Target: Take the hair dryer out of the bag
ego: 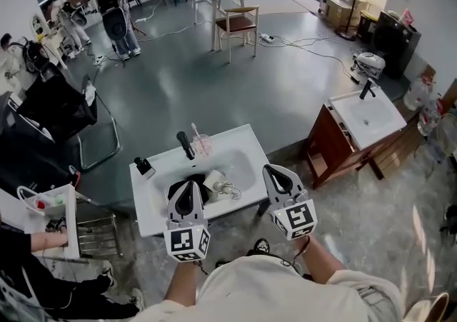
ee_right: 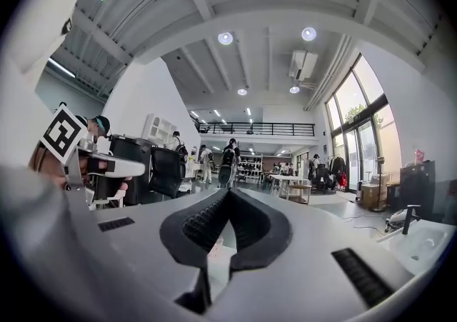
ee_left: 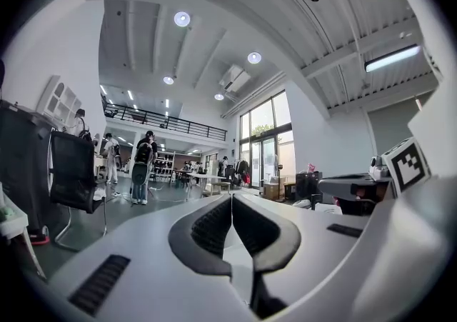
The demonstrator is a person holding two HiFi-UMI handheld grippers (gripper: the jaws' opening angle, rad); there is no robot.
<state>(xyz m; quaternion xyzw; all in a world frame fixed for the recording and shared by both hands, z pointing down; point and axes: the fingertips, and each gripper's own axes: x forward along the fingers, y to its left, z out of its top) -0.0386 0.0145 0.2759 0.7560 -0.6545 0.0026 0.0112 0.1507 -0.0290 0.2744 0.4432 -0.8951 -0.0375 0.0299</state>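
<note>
In the head view a white sink unit stands in front of me. A black bag lies in its basin, and beside the bag is a white object with a coiled cord that looks like the hair dryer. My left gripper hangs above the bag, jaws shut and holding nothing. My right gripper is over the sink's right edge, also shut and empty. Both gripper views look level across the room past the shut left gripper and the shut right gripper; neither shows the bag.
A black faucet and a cup with a toothbrush stand at the sink's back, with a small black item at its left corner. A second sink cabinet stands to the right. A black chair and a seated person's hand are at left.
</note>
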